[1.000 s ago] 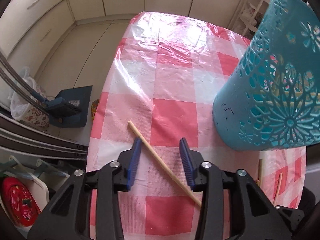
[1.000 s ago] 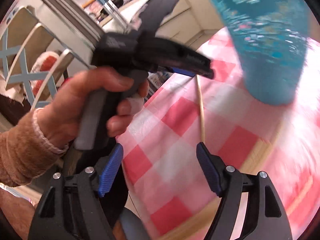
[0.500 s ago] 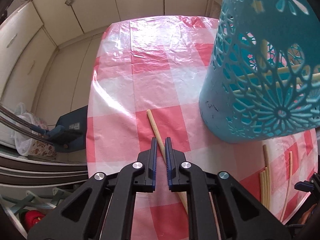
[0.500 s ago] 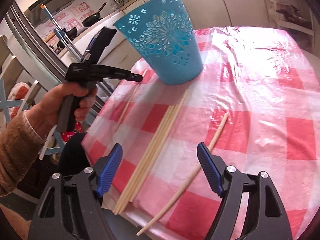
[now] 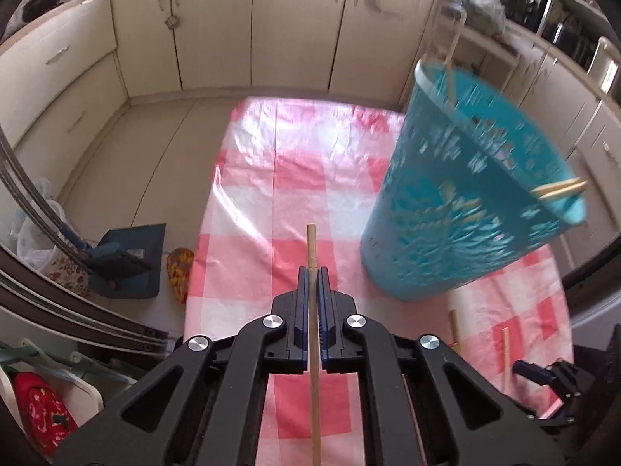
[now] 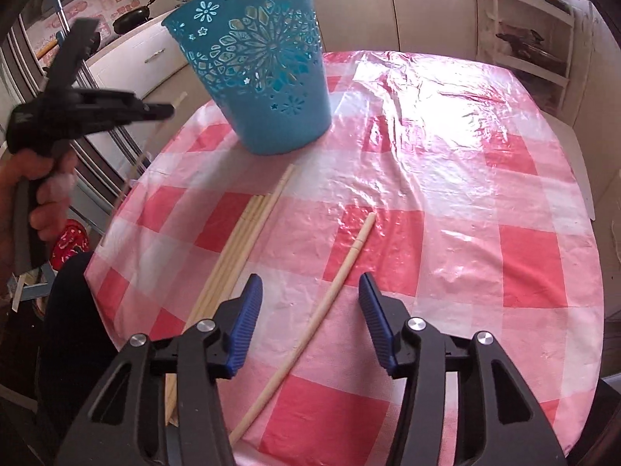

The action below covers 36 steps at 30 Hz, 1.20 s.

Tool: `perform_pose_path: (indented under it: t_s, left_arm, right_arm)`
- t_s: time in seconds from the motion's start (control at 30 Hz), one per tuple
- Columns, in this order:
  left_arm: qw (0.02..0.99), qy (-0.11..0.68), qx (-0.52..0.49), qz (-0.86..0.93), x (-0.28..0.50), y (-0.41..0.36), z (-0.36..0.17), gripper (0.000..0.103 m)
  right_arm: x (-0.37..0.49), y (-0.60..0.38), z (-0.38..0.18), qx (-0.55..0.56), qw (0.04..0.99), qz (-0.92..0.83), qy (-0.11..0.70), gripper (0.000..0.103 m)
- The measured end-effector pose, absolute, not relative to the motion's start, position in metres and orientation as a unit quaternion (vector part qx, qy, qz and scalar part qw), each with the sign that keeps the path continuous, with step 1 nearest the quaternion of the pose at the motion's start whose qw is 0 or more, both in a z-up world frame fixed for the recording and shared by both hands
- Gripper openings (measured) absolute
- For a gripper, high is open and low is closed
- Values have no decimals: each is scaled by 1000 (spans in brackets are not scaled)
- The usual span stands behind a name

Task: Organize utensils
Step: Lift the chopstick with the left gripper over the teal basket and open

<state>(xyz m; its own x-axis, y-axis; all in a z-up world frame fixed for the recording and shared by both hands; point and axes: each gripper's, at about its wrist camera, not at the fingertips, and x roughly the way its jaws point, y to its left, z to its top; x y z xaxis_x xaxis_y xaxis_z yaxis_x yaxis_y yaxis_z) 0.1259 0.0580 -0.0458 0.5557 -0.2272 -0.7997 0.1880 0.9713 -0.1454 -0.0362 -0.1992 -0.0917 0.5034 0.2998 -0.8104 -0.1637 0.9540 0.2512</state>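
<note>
Between the blue pads of the left tool [image 5: 313, 272], one thin wooden chopstick [image 5: 311, 244] is pinched tight and held above the counter [image 5: 295, 178]. Another chopstick [image 6: 333, 291] lies flat between the fingers of the right tool [image 6: 306, 291], which have just been closing but are not touching it. A teal plastic basket [image 6: 264, 77] with flower-shaped holes is seen nearby. No writing can be read. The checked cloth looks shiny.

Basket [image 6: 264, 77] blocks far left of table [image 6: 485, 194]; right of basket bare cloth, open passage; sticks [image 6: 240, 248] lie before basket.
</note>
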Motion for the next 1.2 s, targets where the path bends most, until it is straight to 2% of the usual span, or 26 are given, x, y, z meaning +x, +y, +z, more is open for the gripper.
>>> perform_pose_path:
  t_s: [0.23, 0.37, 0.47, 0.63, 1.03, 1.1, 1.13, 1.17, 1.2]
  left_arm:
    - [945, 267, -88, -169, 91, 65, 81, 4]
    - [968, 169, -87, -164, 86, 34, 125, 4]
    - [977, 122, -90, -147, 98, 12, 137, 4]
    - [984, 108, -80, -116, 128, -24, 122, 4]
    - [981, 174, -19, -87, 142, -38, 47, 6]
    - [979, 182, -10, -89, 135, -36, 40, 12]
    - [979, 184, -7, -88, 130, -34, 40, 20]
    - [979, 184, -8, -85, 123, -29, 40, 32]
    - [980, 182, -10, -81, 116, -23, 43, 37]
  right_arm:
    - [-39, -195, -94, 58, 872, 129, 469, 52]
    - [-41, -195, -95, 60, 875, 130, 463, 52]
    - [-44, -197, -95, 64, 878, 135, 455, 52]
    - [-47, -198, -95, 66, 881, 144, 446, 56]
    - [-45, -197, -96, 65, 882, 150, 442, 59]
    - [-45, -198, -95, 69, 881, 150, 443, 58]
    - [-45, -199, -95, 73, 880, 150, 444, 58]
    - [-44, -199, -95, 76, 880, 150, 445, 58]
    - [-44, -200, -95, 78, 879, 148, 446, 56]
